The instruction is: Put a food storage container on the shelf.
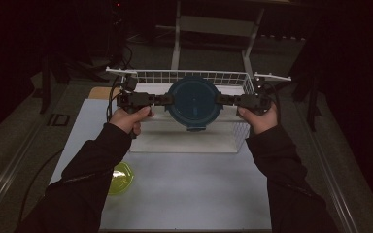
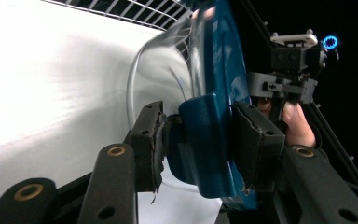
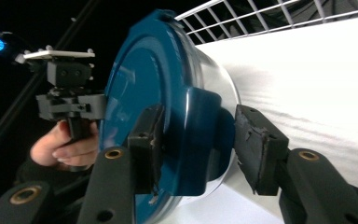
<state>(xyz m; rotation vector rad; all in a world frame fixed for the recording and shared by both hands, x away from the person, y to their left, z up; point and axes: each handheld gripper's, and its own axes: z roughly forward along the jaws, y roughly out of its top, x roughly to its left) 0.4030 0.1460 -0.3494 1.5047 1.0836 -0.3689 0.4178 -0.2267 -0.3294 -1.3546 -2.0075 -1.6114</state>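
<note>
At the far left of the desk [image 1: 184, 184], a yellow-green lid [image 1: 120, 177] lies flat near the front edge, partly under the left sleeve. Farther back, the left gripper [image 1: 161, 100] is held level by the left hand [image 1: 126, 118], and its fingers [image 2: 150, 140] are clenched on the left latch tab of the blue-lidded container [image 1: 194, 103]. The container is carried on edge, lid toward the person and clear glass body turned away, raised above the white mat [image 1: 184, 138] in front of the white wire basket [image 1: 194, 76]. On its right side, the right gripper [image 1: 228, 100] is held by the right hand [image 1: 260, 118]; one finger [image 3: 145, 140] lies against the lid at the right tab, while the other pad is seen apart from the tab, so that grip is judged loose or released.

For the step in hand, judged to be carrying the container to the basket, both tabs should be squeezed evenly, the right grip being renewed first. The two hands are best moved together and level, so that the lid is not twisted off.
</note>
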